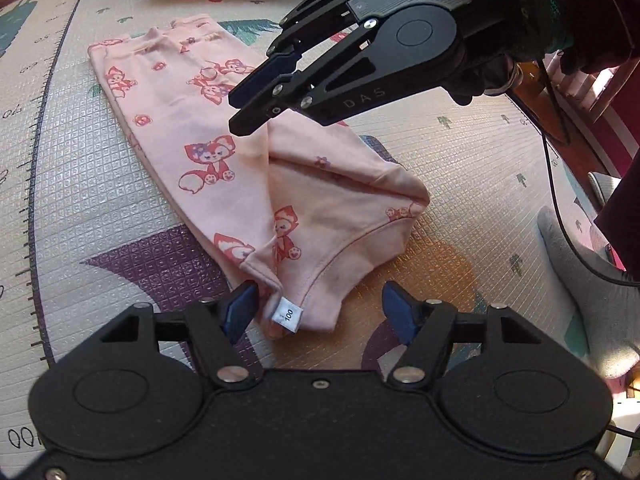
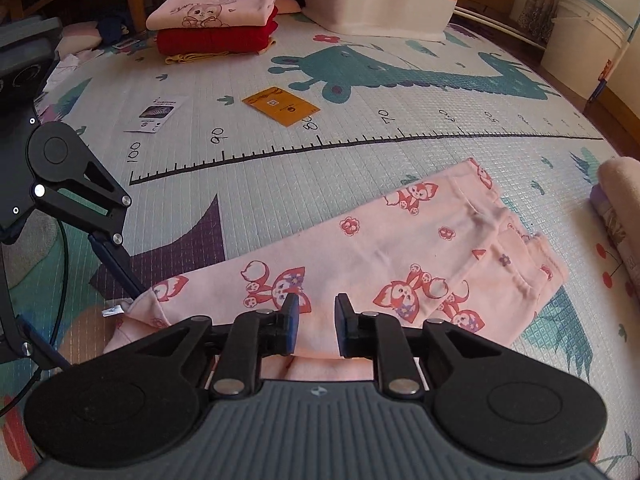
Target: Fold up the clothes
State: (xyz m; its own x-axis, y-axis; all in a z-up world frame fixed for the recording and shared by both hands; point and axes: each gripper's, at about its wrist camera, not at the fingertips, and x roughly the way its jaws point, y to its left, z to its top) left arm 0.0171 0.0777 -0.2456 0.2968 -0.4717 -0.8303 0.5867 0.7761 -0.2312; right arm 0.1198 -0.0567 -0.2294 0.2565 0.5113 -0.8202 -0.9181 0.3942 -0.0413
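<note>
- Left wrist view: the pink trousers [image 1: 224,168], printed with red fox figures, lie flat on the play mat [image 1: 100,208], folded lengthwise with the legs together.
- A white size tag [image 1: 289,314] at the near hem reads "100".
- The left hand-held gripper [image 1: 320,312] stands wide apart; its blue left pad touches the hem just beside the tag, and its right pad is clear of the cloth.
- The right hand-held gripper [image 1: 250,110] hovers over the middle of the trousers with its fingers narrow; its housing bears the letters "DAS". Whether it touches the cloth cannot be told.
- A gloved hand [image 1: 532,12] holds that gripper.
- Right wrist view: the right hand-held gripper [image 2: 316,320] shows a narrow gap with nothing between the pads; pink cloth lies directly below.
- The trousers [image 2: 400,248] stretch from the waistband at right to the hem at left.
- The mat [image 2: 280,192] carries a printed ruler [image 2: 320,144] marked 100, 90, 80, 70, 60, 50.
- An orange card [image 2: 281,106] and a white leaflet [image 2: 157,113] lie beyond the ruler; their text is too small to read.
- A stack of folded clothes [image 2: 216,20] sits at the far edge.
</note>
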